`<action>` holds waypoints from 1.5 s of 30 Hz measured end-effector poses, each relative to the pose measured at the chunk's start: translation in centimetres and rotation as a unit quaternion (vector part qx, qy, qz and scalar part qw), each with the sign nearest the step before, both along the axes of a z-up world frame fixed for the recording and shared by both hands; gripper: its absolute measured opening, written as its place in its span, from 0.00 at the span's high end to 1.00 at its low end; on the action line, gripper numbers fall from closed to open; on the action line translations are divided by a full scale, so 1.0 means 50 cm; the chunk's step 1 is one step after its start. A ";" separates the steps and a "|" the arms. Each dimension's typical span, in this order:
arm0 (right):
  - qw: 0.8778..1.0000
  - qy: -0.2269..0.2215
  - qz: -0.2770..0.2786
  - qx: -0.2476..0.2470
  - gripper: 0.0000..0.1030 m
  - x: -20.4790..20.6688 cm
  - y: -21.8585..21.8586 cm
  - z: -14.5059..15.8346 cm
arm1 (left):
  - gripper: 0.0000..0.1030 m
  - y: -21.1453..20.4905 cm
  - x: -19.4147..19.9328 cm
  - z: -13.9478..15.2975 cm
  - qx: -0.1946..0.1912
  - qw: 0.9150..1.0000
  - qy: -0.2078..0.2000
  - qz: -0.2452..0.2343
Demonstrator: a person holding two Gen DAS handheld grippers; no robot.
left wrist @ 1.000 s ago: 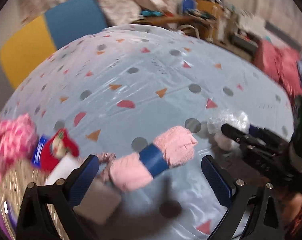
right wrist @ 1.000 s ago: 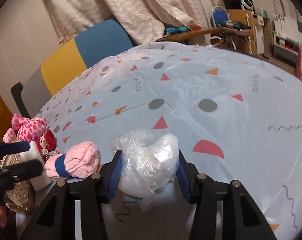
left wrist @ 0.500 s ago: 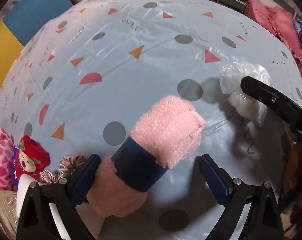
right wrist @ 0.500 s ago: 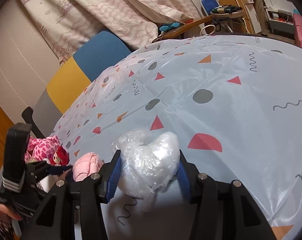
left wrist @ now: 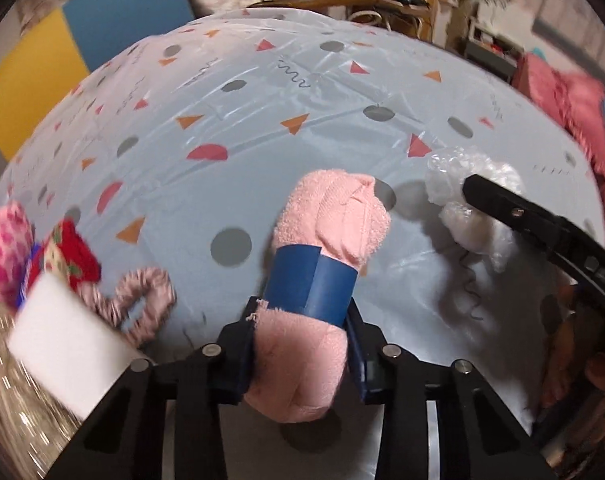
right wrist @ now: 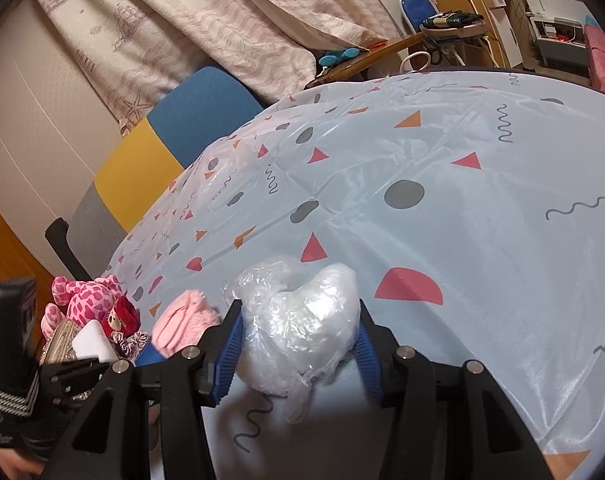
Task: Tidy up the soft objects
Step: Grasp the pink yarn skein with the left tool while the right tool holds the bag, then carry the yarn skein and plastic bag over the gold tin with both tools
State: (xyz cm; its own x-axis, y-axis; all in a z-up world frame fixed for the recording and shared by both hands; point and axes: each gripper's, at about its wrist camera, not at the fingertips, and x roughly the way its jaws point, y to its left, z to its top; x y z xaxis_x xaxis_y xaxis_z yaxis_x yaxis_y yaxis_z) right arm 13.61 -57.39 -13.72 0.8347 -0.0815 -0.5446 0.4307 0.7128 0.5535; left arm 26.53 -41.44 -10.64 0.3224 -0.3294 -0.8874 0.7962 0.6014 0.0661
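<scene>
Left claw (left wrist: 300, 350) jaws closing around pink towel roll (left wrist: 322, 264).

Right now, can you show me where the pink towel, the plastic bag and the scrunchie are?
pink towel (left wrist: 330, 216): left wrist view, on the fluffy end above the blue band.
plastic bag (right wrist: 302, 328): right wrist view, on its crinkly middle.
scrunchie (left wrist: 142, 300): left wrist view, on its pink loop.

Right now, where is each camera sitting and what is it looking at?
Left wrist: rides on the left tool, looking down at the pink towel roll its jaws are closing on; own black fingers show.
Right wrist: rides on the right tool, gripping the plastic bag bundle; own fingers show.
Shared: towel roll, bundle, patterned tablecloth, each other's tool.
</scene>
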 end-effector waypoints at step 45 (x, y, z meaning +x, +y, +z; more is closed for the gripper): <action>0.999 0.043 -0.008 -0.030 0.51 0.015 0.015 0.008 | 0.65 0.892 -0.149 0.096 -0.262 0.879 0.033 0.397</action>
